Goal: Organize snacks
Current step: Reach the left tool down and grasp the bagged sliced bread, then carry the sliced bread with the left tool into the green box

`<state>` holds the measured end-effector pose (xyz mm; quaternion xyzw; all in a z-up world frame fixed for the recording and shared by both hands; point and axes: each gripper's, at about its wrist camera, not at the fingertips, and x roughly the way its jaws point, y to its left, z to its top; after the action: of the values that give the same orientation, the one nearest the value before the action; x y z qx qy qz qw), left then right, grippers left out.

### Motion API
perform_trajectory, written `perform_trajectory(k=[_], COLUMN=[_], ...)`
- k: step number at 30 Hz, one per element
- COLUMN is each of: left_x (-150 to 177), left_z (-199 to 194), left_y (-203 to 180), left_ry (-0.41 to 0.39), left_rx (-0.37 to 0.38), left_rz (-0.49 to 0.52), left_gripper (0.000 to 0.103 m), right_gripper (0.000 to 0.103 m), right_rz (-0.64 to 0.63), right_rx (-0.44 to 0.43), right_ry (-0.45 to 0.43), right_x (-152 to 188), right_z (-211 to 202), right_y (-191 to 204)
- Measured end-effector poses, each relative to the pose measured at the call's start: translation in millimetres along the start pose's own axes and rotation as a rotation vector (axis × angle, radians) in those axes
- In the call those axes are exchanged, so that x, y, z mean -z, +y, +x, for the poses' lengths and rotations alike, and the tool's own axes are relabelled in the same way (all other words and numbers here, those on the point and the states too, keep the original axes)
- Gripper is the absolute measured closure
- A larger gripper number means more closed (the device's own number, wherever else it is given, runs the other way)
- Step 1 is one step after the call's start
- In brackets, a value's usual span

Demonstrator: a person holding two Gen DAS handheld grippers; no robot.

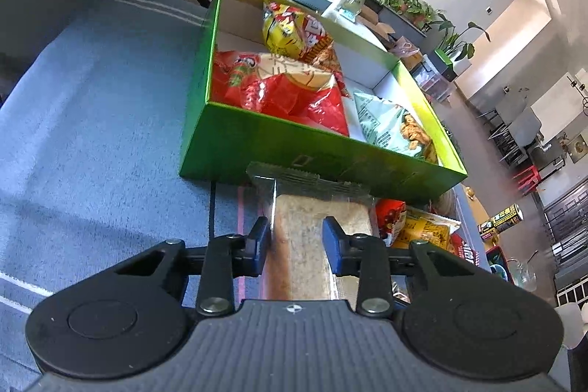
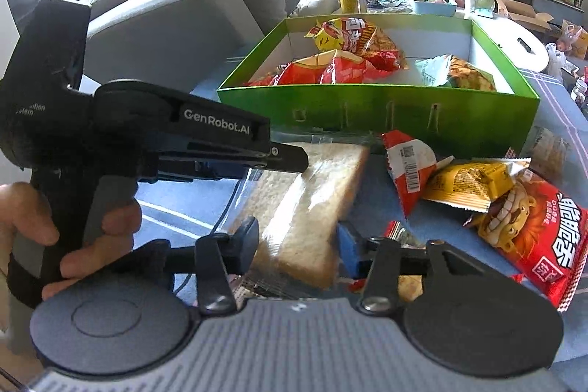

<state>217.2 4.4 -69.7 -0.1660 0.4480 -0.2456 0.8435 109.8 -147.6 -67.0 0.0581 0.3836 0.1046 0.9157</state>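
Two grippers close on one clear-wrapped bread slice (image 2: 312, 204) near the green box (image 2: 367, 112): your left gripper (image 1: 296, 243) pinches its edges, and the right gripper (image 2: 294, 241) seems to clamp its near end, though blur hides contact. "GenRobot.AI" reads on the left tool. Red snack packets (image 2: 533, 237) at right carry script too distorted to read.

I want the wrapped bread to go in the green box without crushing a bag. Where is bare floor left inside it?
Bare white floor shows in the green box at the far right corner, behind the pale green bag, and along the far wall. The left half is crowded: the red bag and yellow bag overlap there.
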Motion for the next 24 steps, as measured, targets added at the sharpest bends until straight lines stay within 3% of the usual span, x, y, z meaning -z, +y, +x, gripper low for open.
perform_trajectory(k=[24], left_x=[-40], left_z=[-46], left_y=[-37], left_ry=[-0.154], left_rx=[0.043], left_rz=[0.080], left_gripper=[0.074], right_gripper=[0.041], right_rz=[-0.041], right_rx=[0.004], right_ry=[-0.163], right_x=[-39], right_z=[-38], right_y=[7])
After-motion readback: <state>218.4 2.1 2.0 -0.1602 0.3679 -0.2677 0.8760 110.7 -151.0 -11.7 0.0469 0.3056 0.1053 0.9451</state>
